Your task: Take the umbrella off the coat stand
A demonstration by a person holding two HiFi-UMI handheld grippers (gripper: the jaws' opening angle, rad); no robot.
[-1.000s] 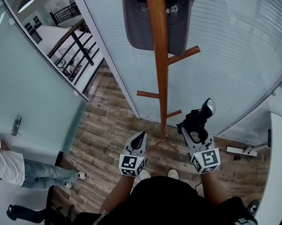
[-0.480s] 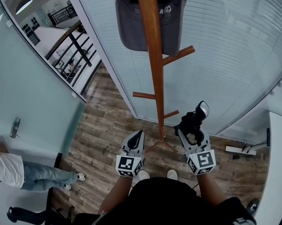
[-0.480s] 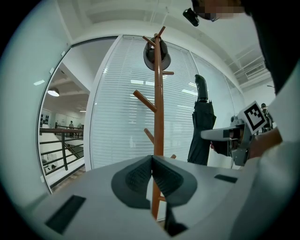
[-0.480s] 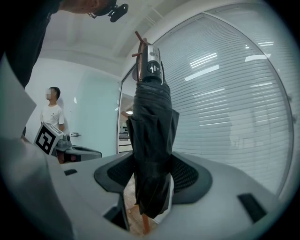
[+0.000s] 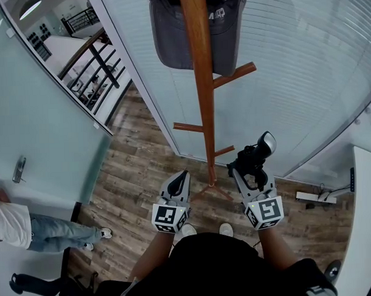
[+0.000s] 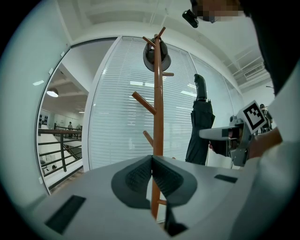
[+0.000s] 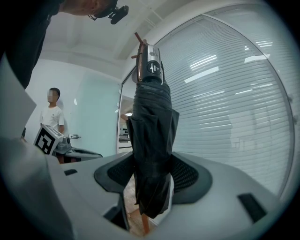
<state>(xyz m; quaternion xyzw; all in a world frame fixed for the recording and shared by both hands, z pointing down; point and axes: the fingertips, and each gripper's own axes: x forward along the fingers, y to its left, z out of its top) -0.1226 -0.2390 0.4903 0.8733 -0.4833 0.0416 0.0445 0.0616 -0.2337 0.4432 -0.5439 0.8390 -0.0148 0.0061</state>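
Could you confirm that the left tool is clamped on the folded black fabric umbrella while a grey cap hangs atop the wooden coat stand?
Not quite: the right tool, not the left, is clamped on the folded black fabric umbrella, as the right gripper view shows. The left tool is shut and empty. The grey cap does hang atop the wooden coat stand.

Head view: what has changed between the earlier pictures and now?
Nothing moved; only the framing shifted slightly. The right tool stays shut on the folded umbrella, apart from the coat stand; the left tool stays shut and empty; the cap still hangs there.
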